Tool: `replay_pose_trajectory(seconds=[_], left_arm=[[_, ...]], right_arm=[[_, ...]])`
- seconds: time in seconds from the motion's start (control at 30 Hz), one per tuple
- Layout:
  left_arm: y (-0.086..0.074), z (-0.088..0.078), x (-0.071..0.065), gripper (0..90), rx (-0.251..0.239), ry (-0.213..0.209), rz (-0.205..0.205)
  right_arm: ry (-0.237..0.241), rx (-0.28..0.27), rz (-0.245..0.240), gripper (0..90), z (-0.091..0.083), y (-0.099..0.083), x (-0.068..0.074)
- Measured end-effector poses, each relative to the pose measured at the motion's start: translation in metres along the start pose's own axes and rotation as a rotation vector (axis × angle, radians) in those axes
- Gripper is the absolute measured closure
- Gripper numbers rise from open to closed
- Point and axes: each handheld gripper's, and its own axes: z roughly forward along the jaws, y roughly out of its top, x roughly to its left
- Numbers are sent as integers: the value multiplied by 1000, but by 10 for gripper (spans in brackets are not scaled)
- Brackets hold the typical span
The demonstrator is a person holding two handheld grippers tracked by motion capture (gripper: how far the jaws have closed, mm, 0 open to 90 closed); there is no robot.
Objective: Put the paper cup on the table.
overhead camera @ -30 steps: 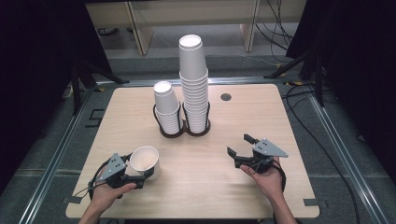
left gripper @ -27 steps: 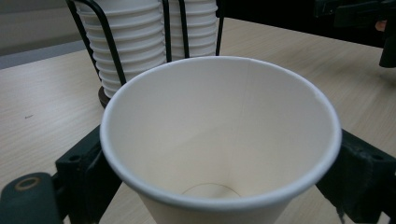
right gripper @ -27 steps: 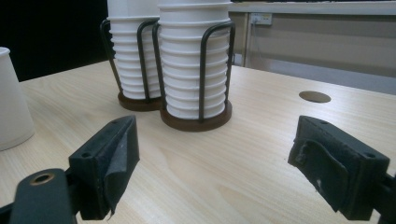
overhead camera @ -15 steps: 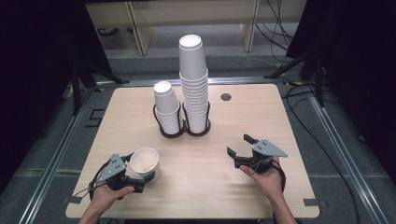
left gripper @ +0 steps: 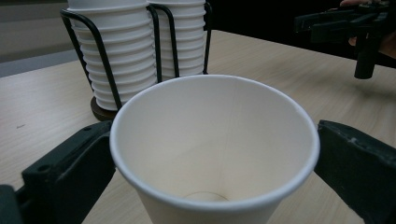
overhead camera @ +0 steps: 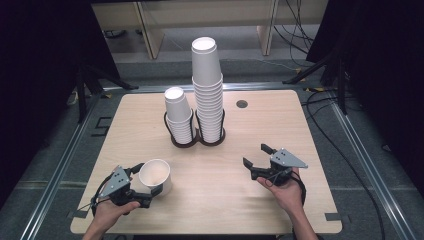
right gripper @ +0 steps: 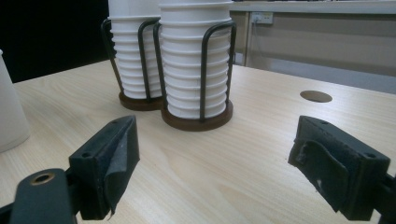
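We found the left tool [overhead camera: 148, 183] low at the near left of the wooden counter [overhead camera: 270, 125], its jaws having just been opening and standing wide on either side of a single white paper cup [overhead camera: 156, 176]. The cup stood upright on the counter, mouth up and empty. In the left gripper view the cup [left gripper: 215, 149] sat between the two black jaws; the left one lay close against the rim, the right one stood just beside it, and we could not tell whether either still touched. We judged the cup let go, not squeezed.

The right tool [overhead camera: 257, 159] rested at the near right, well apart from the cup, the person's hand [overhead camera: 285, 190] around its body. Its jaws stood wide with nothing between them; in the right gripper view only bare counter lay between the pads [right gripper: 119, 158].

Behind, near the middle of the counter, a black wire cup holder [overhead camera: 195, 135] with two round bases held two stacks of upturned white cups: a short stack [overhead camera: 179, 117] on the left, a taller stack [overhead camera: 207, 90] on the right, touching side by side. A small round hole [overhead camera: 242, 104] showed in the counter to the right of the stacks.
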Motion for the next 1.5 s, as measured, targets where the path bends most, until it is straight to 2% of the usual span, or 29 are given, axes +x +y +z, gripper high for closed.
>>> replay_pose_trajectory(seconds=[0.03,0.1,0.13,0.2,0.33,0.4,0.47,0.5,0.53,0.57,0.6,0.67,0.7,0.73,0.8,0.83,0.87,0.9,0.93,1.0,1.1,1.13,1.23,1.27,1.33,1.4,1.43,1.47,1.5], left_arm=[[-1,1,0,0,-23,-10,-13],[-1,-4,1,0,-7,0,3],[-2,-4,2,0,-28,-6,-3],[-2,-7,2,0,-31,-1,-4],[-2,-13,2,0,-47,9,-10],[-2,-18,2,0,-31,25,-12],[-4,-21,3,0,-50,25,-18],[-4,-25,4,0,-32,38,-19],[-5,-26,5,0,-52,34,-19],[-6,-30,5,0,-25,49,-20],[-7,-30,6,0,-53,46,-28],[-9,-35,8,0,-42,61,-38],[-11,-35,10,0,-71,55,-48],[-12,-38,11,0,-57,63,-56],[-14,-39,14,0,-84,60,-65],[-14,-43,14,0,-61,77,-71],[-15,-42,16,0,-88,66,-67],[-14,-46,16,0,-68,85,-74],[-15,-46,18,0,-94,81,-76],[-17,-49,21,0,-100,98,-85],[-19,-55,27,0,-109,137,-101],[-20,-56,30,2,-100,154,-92],[-24,-61,39,9,-89,228,-120],[-25,-62,41,10,-85,249,-122],[-27,-64,46,10,-94,310,-126],[-29,-65,48,10,-89,395,-128],[-29,-66,48,10,-80,424,-145],[-29,-67,50,9,-74,462,-135],[-30,-66,50,10,-78,504,-148]], right_arm=[[3,1,-1,152,0,0,0],[2,-14,-18,152,2,0,-1],[22,-14,-3,152,3,-1,-1],[26,-13,2,153,3,-1,0],[13,-26,-15,152,3,-1,-1],[15,-18,0,152,3,-1,0],[24,-10,2,152,3,-1,0],[18,-14,4,152,2,-1,0],[12,-24,0,152,3,-1,0],[4,-21,-5,152,2,-1,-1],[2,-13,-6,152,1,-1,-1],[-8,-20,-8,153,2,-1,-1],[0,-16,-9,152,2,-1,-1],[4,-24,-14,152,3,-2,-2],[0,-19,-7,152,2,-2,-1],[3,-20,-5,152,3,-2,-1],[8,-13,6,152,2,-1,0],[-2,-13,-7,153,1,-1,0],[-1,-13,-8,152,1,-1,0],[-7,-19,-12,152,1,-1,-1],[-6,-22,-13,152,1,-1,-1],[-6,-23,-16,152,1,-1,-2],[-13,-31,-23,152,1,-1,-2],[-24,-30,17,152,1,-2,2],[-16,-21,-5,152,0,-2,-1],[-11,-13,14,152,0,-3,0],[-4,-18,19,152,0,-3,1],[-2,-15,8,152,0,-4,0],[9,-17,1,152,1,-4,-1]])
